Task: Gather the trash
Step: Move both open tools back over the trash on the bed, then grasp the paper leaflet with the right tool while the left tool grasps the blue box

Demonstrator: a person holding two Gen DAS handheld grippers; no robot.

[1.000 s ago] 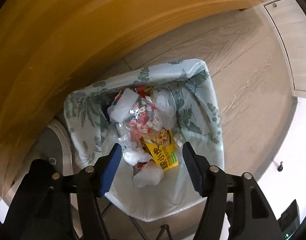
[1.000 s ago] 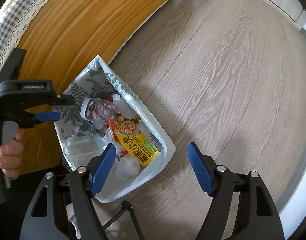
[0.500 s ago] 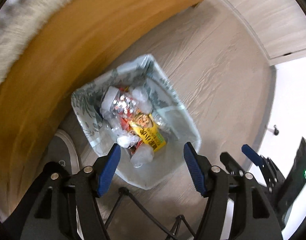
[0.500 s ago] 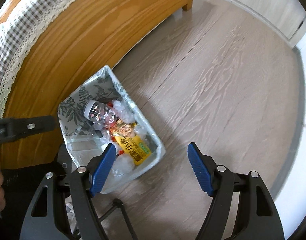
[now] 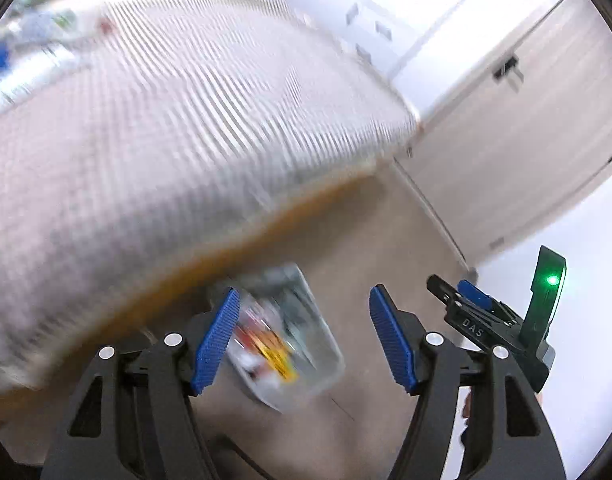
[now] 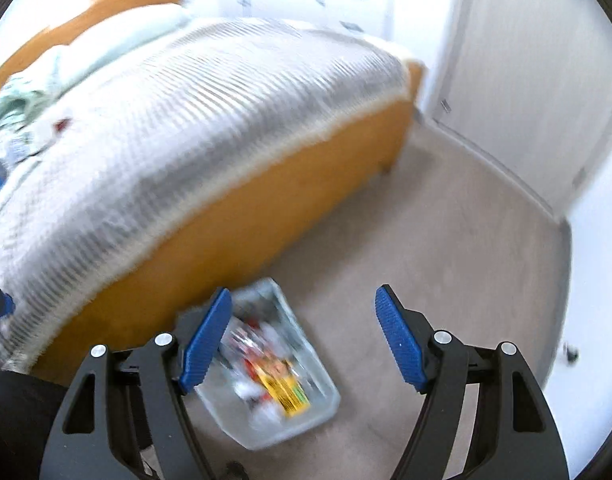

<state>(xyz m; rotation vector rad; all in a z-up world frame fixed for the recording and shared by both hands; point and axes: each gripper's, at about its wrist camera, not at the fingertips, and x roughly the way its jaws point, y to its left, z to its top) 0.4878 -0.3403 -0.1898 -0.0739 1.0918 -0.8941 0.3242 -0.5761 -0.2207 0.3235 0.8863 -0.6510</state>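
Observation:
A trash bin lined with a leaf-print bag [image 5: 326,364] [image 6: 318,404] stands on the floor beside the bed, far below both grippers. It holds a yellow wrapper [image 6: 286,390] [image 5: 278,360], clear plastic and other litter. My left gripper [image 5: 304,340] is open and empty, high above the bin. My right gripper [image 6: 302,344] is open and empty, also high above it; it also shows at the right of the left wrist view [image 5: 472,296]. Both views are motion-blurred.
A bed with a checked grey cover [image 6: 194,120] and an orange wooden frame [image 6: 242,216] fills the left. Small items lie on the bed at far left [image 6: 10,148]. Pale wood floor [image 6: 446,260] and white closet doors [image 6: 526,80] are at the right.
Both grippers have risen well away from the bin and tilted up, so the bed top and room now show. The bin looks much smaller. Both stay open.

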